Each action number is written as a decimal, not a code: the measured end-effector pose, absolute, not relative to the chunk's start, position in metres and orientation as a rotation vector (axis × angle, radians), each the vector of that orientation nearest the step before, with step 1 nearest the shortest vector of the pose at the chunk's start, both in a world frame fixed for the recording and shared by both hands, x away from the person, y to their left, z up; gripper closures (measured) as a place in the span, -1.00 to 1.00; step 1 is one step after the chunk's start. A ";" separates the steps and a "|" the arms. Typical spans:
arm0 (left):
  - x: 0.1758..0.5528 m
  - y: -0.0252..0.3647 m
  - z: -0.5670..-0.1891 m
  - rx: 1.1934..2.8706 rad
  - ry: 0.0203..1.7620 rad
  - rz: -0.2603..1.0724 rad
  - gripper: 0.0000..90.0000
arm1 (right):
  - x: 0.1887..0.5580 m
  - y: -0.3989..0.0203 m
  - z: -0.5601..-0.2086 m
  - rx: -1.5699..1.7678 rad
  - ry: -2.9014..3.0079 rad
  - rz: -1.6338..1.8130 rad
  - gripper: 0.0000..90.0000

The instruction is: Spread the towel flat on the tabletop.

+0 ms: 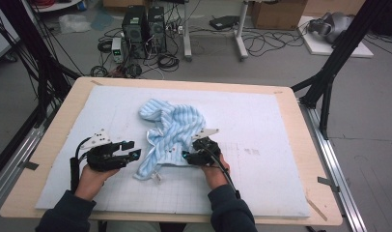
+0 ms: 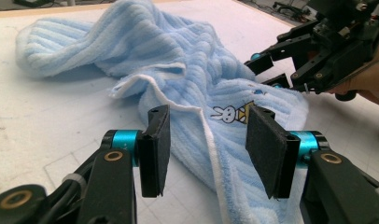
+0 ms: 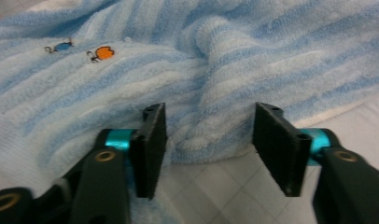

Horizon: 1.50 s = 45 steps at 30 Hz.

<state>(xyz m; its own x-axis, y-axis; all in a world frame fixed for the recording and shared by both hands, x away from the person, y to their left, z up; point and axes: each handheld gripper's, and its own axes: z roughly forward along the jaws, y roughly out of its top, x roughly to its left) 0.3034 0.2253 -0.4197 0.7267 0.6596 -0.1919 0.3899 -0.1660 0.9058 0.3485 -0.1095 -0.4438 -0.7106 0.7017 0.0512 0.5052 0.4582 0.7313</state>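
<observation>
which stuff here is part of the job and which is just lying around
In the job:
blue striped towel
left gripper, jaws open
right gripper, jaws open at the towel's edge
white mat

Lying about:
computer towers
floor cables
cardboard box

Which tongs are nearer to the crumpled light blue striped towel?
Right. The right tongs are at the crumpled light blue striped towel, jaws open at its edge; the left tongs are beside its left edge, slightly apart.
</observation>
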 end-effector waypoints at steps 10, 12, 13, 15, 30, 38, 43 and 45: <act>0.306 0.230 -0.423 1.780 0.860 0.305 0.12 | 0.337 -0.132 -0.430 1.003 2.467 1.114 0.86; 0.307 0.230 -0.423 1.779 0.867 0.307 0.12 | 0.333 -0.145 -0.427 1.014 2.445 1.095 0.86; 0.307 0.230 -0.423 1.779 0.867 0.307 0.12 | 0.331 -0.152 -0.426 1.019 2.435 1.090 0.86; 0.308 0.230 -0.425 1.778 0.874 0.305 0.12 | 0.326 -0.166 -0.423 1.047 2.409 1.074 0.86; 0.312 0.224 -0.429 1.775 0.894 0.299 -0.06 | 0.298 -0.213 -0.418 1.071 2.194 1.135 -0.09; 0.319 0.211 -0.429 1.801 0.881 0.289 -0.14 | 0.301 -0.226 -0.419 1.131 2.144 1.165 -0.27; 0.328 0.192 -0.431 1.814 0.887 0.252 -0.16 | 0.302 -0.223 -0.420 1.107 2.179 1.168 -0.15; 0.329 0.186 -0.432 1.821 0.888 0.248 -0.16 | 0.302 -0.223 -0.421 1.103 2.205 1.168 -0.04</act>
<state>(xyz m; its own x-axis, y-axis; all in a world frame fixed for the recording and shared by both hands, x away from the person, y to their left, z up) 0.3295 0.1855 -0.4322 0.7037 0.6722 -0.2302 0.4557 -0.1785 0.8720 0.3023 -0.2228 -0.4206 -0.6027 0.7979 0.0073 0.4542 0.3355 0.8253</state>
